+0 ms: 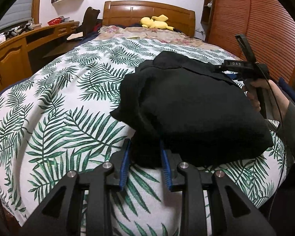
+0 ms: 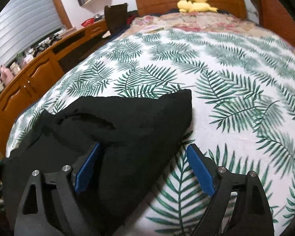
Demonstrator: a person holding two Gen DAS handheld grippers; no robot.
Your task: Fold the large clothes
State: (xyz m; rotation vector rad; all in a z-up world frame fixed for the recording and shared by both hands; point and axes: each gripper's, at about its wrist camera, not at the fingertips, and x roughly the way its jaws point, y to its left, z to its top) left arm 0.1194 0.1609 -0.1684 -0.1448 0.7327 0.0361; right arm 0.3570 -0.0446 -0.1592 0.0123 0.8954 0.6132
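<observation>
A black garment [image 1: 196, 106] lies folded in a bundle on the palm-leaf bedspread [image 1: 72, 98]. My left gripper [image 1: 145, 153] has its blue pads close together on the garment's near left edge, with black cloth between them. In the left wrist view my right gripper [image 1: 226, 70] reaches the garment's far right edge, held by a hand. In the right wrist view the garment [image 2: 123, 125] fills the lower left; my right gripper [image 2: 145, 161] is wide open, its left pad [image 2: 88, 165] over the cloth and its right pad [image 2: 200, 171] over the bedspread [image 2: 236, 98].
A wooden headboard [image 1: 149, 11] and a yellow plush toy [image 1: 157, 22] are at the bed's far end, beyond a floral blanket [image 1: 147, 33]. A wooden desk with cabinets [image 1: 11, 59] runs along the left. A slatted wooden wardrobe [image 1: 255, 19] stands at the right.
</observation>
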